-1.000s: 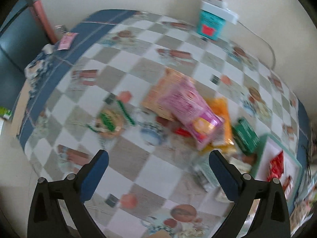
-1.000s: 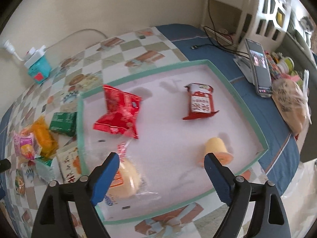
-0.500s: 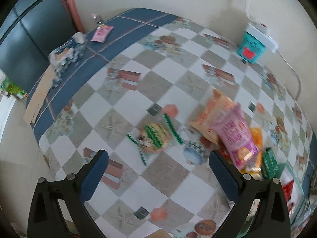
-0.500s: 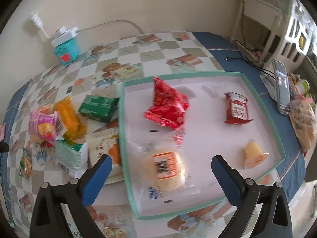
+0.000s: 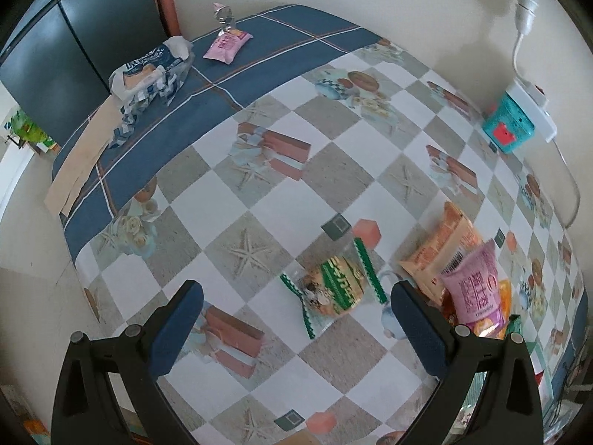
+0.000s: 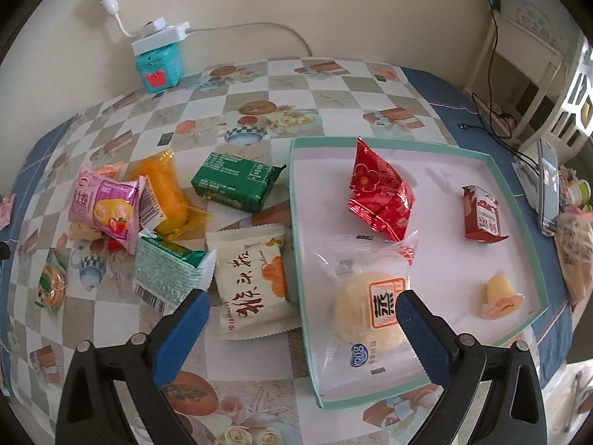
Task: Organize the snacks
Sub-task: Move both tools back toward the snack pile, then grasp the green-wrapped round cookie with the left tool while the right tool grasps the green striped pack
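My right gripper (image 6: 302, 306) is open and empty above the left wall of a teal-rimmed tray (image 6: 519, 200). In the tray lie a red foil pack (image 6: 381, 193), a clear-wrapped bun (image 6: 370, 307), a small red pack (image 6: 481, 215) and a jelly cup (image 6: 500, 293). Left of the tray lie a white pack (image 6: 252, 282), a green pack (image 6: 233, 180), a striped pack (image 6: 166, 270), an orange pack (image 6: 163, 196) and a pink pack (image 6: 103, 204). My left gripper (image 5: 296, 296) is open and empty above a green-trimmed cookie pack (image 5: 333, 289); the pink pack (image 5: 478, 293) lies to its right.
A teal box with a power strip (image 6: 159, 55) stands at the wall. A phone (image 6: 548, 181) and a bag (image 6: 574, 256) lie right of the tray. A crumpled blue-white bag (image 5: 152, 70) and a small pink pack (image 5: 226, 42) lie at the table's far left.
Both grippers have pulled back and swung left. The left view now takes in the table's left end; the right view now shows the loose snacks beside the tray. Both stay open.
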Demonstrator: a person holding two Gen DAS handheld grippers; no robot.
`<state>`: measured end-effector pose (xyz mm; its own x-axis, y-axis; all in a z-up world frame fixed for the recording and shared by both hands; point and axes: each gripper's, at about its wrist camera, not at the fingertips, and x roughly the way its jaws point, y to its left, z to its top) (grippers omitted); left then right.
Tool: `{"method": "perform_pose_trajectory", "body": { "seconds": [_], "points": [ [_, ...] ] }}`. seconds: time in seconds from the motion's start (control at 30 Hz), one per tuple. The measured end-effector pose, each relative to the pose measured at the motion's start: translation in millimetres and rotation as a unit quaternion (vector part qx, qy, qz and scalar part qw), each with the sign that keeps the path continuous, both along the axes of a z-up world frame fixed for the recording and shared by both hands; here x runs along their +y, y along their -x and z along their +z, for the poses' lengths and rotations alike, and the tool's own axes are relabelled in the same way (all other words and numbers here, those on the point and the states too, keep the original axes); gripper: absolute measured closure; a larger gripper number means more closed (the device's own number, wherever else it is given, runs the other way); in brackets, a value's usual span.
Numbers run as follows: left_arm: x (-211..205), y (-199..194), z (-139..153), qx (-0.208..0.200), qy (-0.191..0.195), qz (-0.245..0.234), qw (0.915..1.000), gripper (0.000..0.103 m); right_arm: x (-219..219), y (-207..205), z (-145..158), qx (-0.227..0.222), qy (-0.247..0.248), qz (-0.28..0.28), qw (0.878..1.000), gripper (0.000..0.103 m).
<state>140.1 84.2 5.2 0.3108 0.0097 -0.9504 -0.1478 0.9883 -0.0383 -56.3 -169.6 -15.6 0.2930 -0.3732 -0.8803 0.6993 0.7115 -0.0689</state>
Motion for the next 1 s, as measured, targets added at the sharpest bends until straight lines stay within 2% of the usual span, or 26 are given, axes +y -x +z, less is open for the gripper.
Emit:
{"method": "perform_pose_trajectory", "body": {
  "seconds": [0.23, 0.47, 0.6, 0.8, 1.0],
  "points": [
    [7, -11, -10, 0.022, 0.025, 0.005, 0.9994, 0.002, -11, -5, 2, -0.018, 0.002, -0.018, 1.000, 0.001],
    [7, -22, -13, 0.026, 0.037, 0.000, 0.9990, 0.002, -21, -15, 6, -0.048, -0.022, -0.027, 0.998, 0.001],
    [9, -29, -17, 0.032, 0.044, 0.001, 0.9985, 0.002, -14, -28, 4, -0.050, -0.031, -0.005, 0.998, 0.001],
    [30, -40, -36, 0.057, 0.045, 0.030, 0.9969, 0.002, 6, -48, -5, -0.034, -0.035, 0.033, 0.998, 0.001],
    [47, -45, -40, 0.058, 0.043, 0.051, 0.9961, 0.002, 19, -62, -10, -0.031, -0.047, 0.059, 0.997, 0.001]
  ]
}}
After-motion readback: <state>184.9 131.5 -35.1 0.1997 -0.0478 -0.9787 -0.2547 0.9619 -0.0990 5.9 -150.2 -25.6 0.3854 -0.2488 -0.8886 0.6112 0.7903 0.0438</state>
